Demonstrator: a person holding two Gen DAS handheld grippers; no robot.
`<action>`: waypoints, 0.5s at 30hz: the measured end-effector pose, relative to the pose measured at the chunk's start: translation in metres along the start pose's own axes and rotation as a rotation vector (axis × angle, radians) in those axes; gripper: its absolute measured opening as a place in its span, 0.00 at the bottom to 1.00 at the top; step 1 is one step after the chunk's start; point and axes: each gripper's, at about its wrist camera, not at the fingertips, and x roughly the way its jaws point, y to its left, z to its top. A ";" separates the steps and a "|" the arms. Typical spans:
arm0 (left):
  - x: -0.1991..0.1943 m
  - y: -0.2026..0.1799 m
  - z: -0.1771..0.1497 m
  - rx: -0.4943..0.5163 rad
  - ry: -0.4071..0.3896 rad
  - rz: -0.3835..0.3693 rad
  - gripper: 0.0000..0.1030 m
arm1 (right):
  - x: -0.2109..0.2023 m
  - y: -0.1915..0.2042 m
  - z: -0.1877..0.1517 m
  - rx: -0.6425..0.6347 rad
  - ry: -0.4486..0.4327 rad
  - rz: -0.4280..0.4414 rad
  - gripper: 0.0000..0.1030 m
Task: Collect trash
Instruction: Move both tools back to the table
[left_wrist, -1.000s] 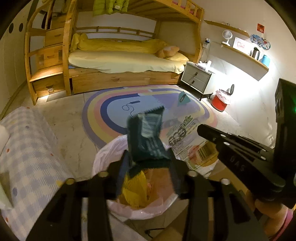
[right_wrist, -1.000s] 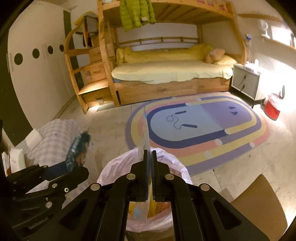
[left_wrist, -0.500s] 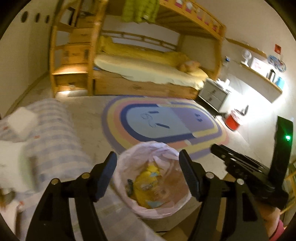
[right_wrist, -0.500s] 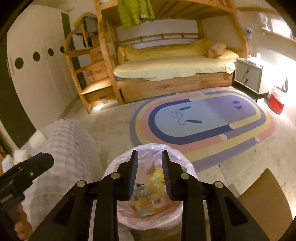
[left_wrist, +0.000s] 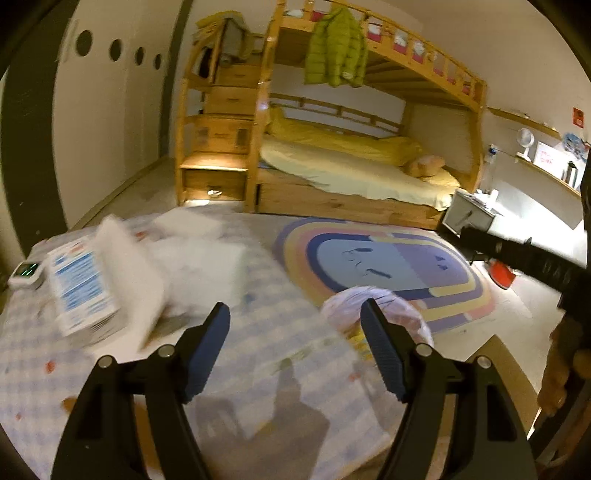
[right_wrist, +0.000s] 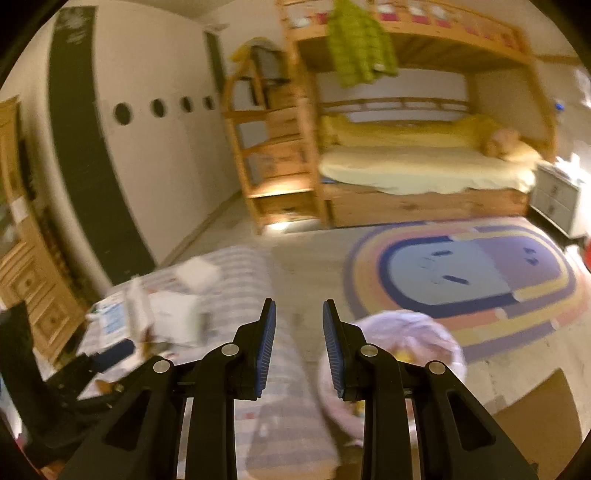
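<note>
My left tool (left_wrist: 293, 341) is open and empty; the blue-and-white box (left_wrist: 83, 291) lies to its left on the table (left_wrist: 258, 369), nearer it than my right tool (right_wrist: 299, 345), also open.

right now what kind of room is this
Most likely a child's bedroom: a wooden bunk bed with stair drawers, a rainbow rug on the floor, and a green jacket hanging from the top bunk.

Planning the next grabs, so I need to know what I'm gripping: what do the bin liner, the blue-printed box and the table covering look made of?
Bin liner: thin plastic film, probably; pale, translucent, crinkled. Blue-printed box: likely matte cardboard with flat printed faces and a sharp corner, though blurred. Table covering: seems a soft woven cloth, checked and dull, draping over the edge.
</note>
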 end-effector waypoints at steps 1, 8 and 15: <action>-0.006 0.010 -0.003 -0.009 0.001 0.019 0.69 | 0.002 0.011 0.000 -0.016 0.005 0.018 0.27; -0.044 0.067 -0.013 -0.069 -0.024 0.159 0.70 | 0.028 0.075 -0.009 -0.095 0.062 0.141 0.27; -0.078 0.132 -0.028 -0.123 -0.022 0.325 0.71 | 0.059 0.126 -0.025 -0.162 0.118 0.289 0.34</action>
